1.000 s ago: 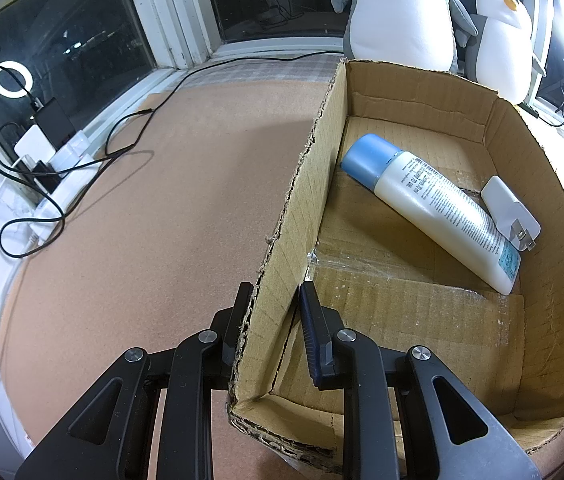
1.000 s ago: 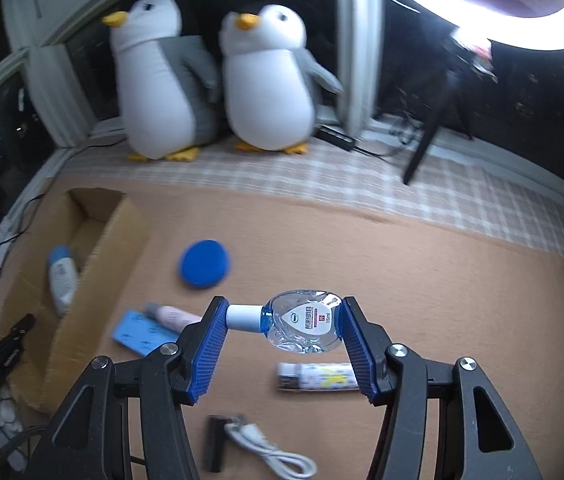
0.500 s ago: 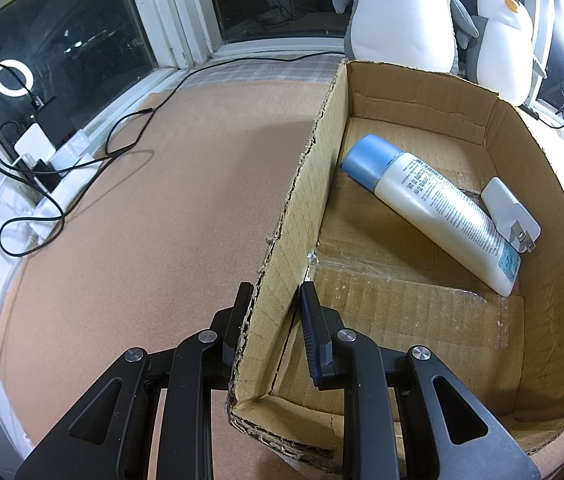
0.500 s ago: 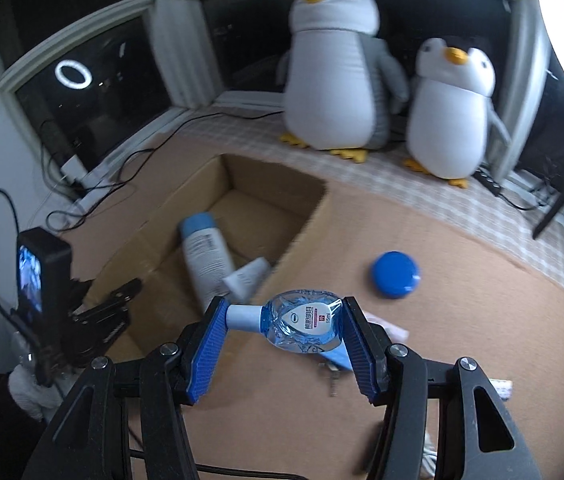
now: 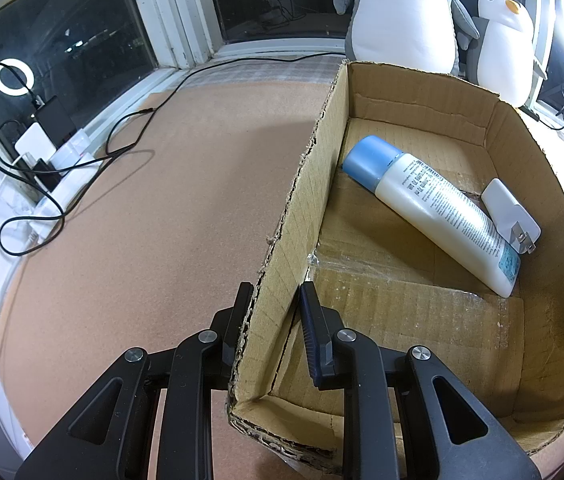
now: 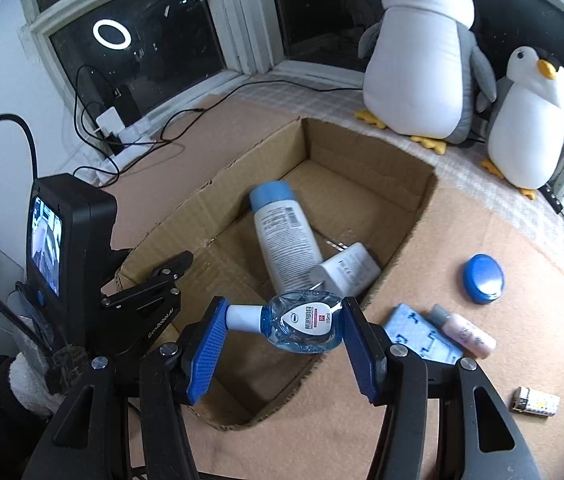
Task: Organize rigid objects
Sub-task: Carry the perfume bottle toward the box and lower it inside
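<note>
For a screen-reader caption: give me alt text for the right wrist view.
The right gripper holds a small clear blue bottle over the near end of an open cardboard box, which holds a white bottle and a white charger. Two plush penguins sit behind.

Two plush penguins (image 6: 418,60) (image 6: 530,120) are set on the checked sill (image 6: 314,92). A ring light (image 6: 111,35) is mirrored in the window, above cables (image 6: 153,136) and chargers (image 6: 107,118).
</note>
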`<state>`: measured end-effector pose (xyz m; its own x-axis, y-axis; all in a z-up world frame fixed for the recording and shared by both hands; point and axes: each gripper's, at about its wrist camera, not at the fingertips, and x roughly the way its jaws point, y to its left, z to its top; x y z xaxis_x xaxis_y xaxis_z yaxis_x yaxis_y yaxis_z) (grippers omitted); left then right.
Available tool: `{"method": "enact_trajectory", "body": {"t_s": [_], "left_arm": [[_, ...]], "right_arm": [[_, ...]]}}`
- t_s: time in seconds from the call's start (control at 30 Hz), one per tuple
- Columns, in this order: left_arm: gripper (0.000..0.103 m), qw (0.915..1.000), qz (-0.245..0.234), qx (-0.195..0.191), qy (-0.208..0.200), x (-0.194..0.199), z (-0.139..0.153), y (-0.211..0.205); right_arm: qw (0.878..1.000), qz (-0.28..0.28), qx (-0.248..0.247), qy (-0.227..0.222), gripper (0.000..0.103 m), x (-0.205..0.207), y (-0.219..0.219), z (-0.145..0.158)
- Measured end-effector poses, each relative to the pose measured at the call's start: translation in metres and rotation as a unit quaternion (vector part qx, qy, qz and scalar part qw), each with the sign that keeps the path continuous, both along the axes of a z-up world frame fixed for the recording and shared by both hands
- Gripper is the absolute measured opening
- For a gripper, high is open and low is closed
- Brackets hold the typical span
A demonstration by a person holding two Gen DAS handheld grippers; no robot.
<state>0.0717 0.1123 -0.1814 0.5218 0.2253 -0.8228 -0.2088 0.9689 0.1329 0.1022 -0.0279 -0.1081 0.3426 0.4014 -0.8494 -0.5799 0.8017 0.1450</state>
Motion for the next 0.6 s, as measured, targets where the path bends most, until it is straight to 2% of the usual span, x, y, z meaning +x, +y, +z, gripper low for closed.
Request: {"method": "enact_trajectory", "body": {"t_s": [0.37,0.6], "left_arm": [[0.022,1.0,0.001,0.0,0.0,0.0,-0.001,0.0],[0.022,1.0,0.001,0.0,-0.001,0.0,-0.001,0.001]], "right_arm": [[1.0,0.014,-0.003,0.008,0.053,-0.005,0.013,-0.008],[1.0,0.016,-0.005,0.003,0.057,-0.005,0.015,-0.006]]}}
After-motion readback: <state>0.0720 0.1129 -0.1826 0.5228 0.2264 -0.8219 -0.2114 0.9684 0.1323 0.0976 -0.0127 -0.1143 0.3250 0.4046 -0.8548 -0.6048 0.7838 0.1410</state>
